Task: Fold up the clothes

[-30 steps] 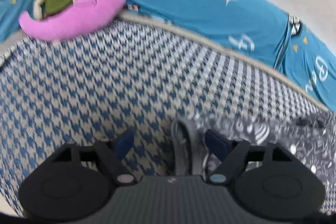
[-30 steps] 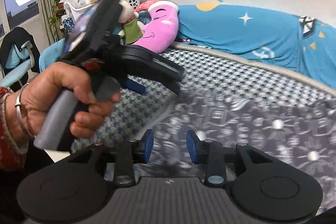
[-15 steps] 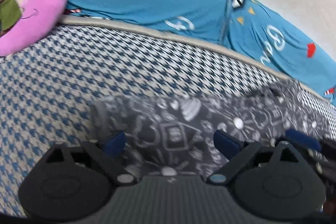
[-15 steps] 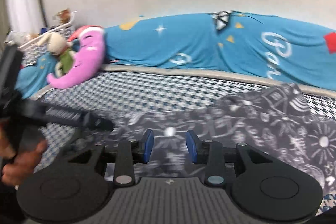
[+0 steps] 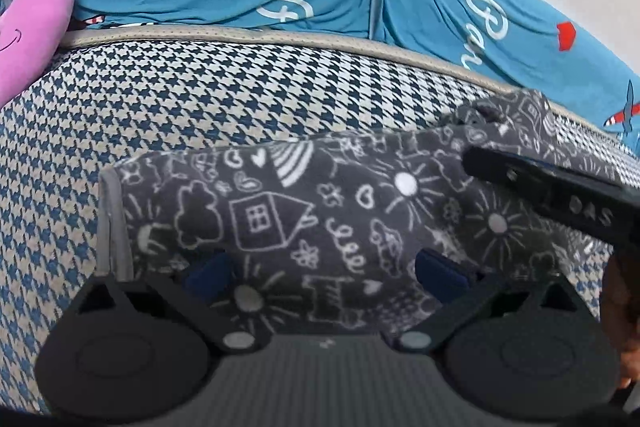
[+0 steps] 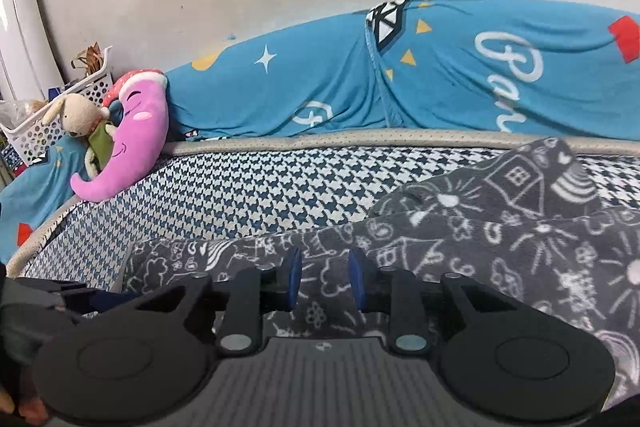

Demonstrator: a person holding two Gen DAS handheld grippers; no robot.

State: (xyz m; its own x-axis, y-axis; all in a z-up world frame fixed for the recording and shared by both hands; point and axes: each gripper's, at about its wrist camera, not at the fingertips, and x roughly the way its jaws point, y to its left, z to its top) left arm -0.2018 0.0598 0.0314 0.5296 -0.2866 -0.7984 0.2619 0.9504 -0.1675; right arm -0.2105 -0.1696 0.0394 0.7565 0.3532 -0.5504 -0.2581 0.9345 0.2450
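- On the houndstooth bed cover (image 5: pixel 200 99), the grey doodle-print garment (image 5: pixel 320 211) lies along the near edge, its far part rumpled.
- Our left gripper (image 5: pixel 324 273) hovers over it, spread wide and empty.
- Our right gripper (image 6: pixel 324 283) is parted narrowly, gripping nothing we can see.
- We judge the folding unfinished: no neat stack shows, and creases remain.

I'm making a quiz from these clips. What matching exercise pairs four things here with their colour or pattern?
Things:
1. garment
2. mattress cover
3. moon pillow
4. bedding

Looks:
A. pink with a smiling face
B. blue with white stars and lettering
C. dark grey with white doodles
D. blue-and-white houndstooth

Pairs: 1-C, 2-D, 3-A, 4-B
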